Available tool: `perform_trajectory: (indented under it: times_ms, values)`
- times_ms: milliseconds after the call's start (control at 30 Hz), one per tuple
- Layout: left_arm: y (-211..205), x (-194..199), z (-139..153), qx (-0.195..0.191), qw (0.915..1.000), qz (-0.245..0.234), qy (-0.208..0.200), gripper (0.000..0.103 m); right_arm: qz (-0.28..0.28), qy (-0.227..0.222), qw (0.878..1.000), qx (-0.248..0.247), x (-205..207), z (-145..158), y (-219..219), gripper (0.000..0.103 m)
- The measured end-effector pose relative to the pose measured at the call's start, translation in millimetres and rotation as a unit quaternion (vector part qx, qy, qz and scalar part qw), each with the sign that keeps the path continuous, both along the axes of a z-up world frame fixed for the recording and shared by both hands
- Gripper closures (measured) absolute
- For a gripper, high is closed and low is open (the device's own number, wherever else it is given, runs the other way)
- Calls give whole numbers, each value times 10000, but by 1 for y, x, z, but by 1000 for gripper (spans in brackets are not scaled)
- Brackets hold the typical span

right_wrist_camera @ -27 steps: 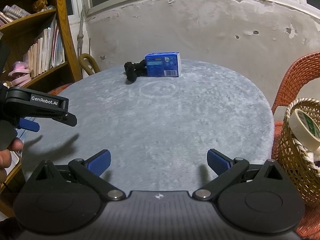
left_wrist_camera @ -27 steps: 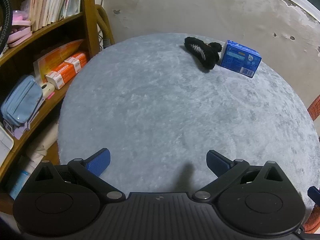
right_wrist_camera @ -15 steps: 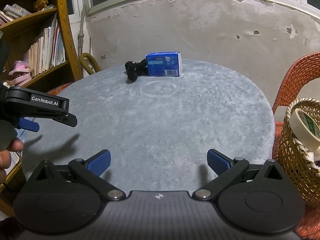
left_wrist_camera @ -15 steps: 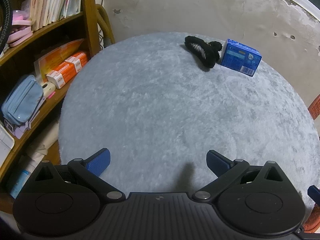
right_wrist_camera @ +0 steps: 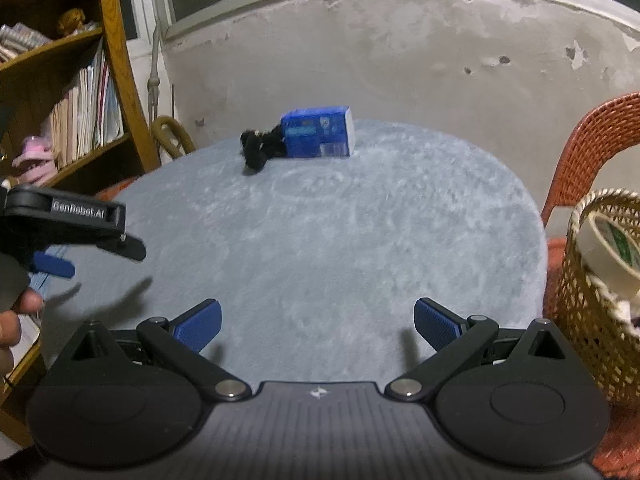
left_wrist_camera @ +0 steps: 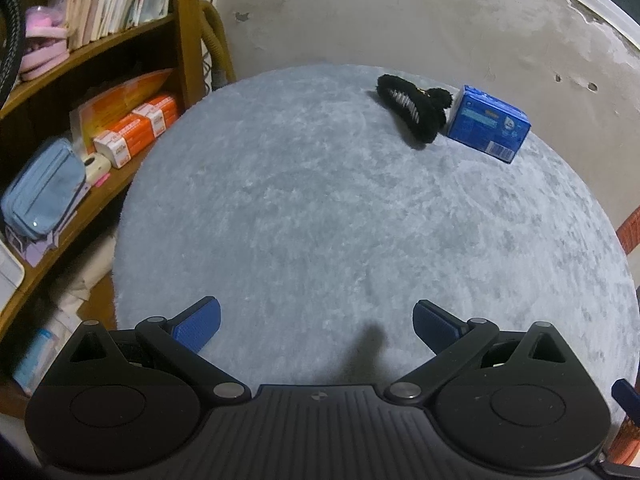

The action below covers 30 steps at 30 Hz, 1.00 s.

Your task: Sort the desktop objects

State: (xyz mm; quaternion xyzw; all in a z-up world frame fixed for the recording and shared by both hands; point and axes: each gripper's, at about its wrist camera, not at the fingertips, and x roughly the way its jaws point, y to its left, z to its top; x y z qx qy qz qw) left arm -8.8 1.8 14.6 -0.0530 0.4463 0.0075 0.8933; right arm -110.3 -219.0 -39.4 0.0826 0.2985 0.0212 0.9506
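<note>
A black fuzzy hair claw (left_wrist_camera: 414,109) (right_wrist_camera: 260,150) lies at the far side of the round grey table (left_wrist_camera: 340,216) (right_wrist_camera: 340,240), touching a blue tissue pack (left_wrist_camera: 488,128) (right_wrist_camera: 318,132) on its right. My left gripper (left_wrist_camera: 316,320) hovers open over the near edge of the table, nothing between its blue pads. My right gripper (right_wrist_camera: 318,318) is also open and empty, near the front edge and far from both objects. The left gripper's body (right_wrist_camera: 68,224) shows at the left of the right wrist view, held by a hand (right_wrist_camera: 16,320).
A wooden bookshelf (left_wrist_camera: 132,152) (right_wrist_camera: 116,64) with books, orange boxes (left_wrist_camera: 136,128) and a blue pouch (left_wrist_camera: 44,192) stands left of the table. A woven basket (right_wrist_camera: 600,304) holding a tape roll (right_wrist_camera: 608,248) sits on an orange wicker chair (right_wrist_camera: 592,140) at the right.
The right wrist view has dropped a little and blurred slightly, so the pack and claw sit lower in it. The left gripper has barely shifted. Both grippers stay open.
</note>
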Motion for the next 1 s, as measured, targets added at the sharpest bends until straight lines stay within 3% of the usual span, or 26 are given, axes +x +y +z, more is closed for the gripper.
perform_trajectory:
  times_ms: [167, 400, 500, 733, 867, 1000]
  values:
    - [7, 15, 3, -592, 9981, -87, -168, 0, 175, -347, 9988, -289, 17, 14, -6, 1]
    - [-14, 67, 16, -109, 9958, -165, -892, 1, 97, -910, 9953, -306, 77, 39, -33, 1]
    - [-27, 94, 13, 70, 9931, -180, -1156, 1, 113, -857, 9950, -497, 111, 38, -39, 1]
    - [-57, 155, -18, 290, 9935, -458, -996, 3, 480, -884, 9890, -1081, 175, 34, -45, 1]
    - [-67, 181, -29, 305, 9934, -546, -962, 4, 377, -738, 9938, -744, 209, 27, -61, 4]
    - [-76, 194, -37, 345, 9918, -764, -963, 4, 668, -631, 9933, -697, 233, 18, -65, 5]
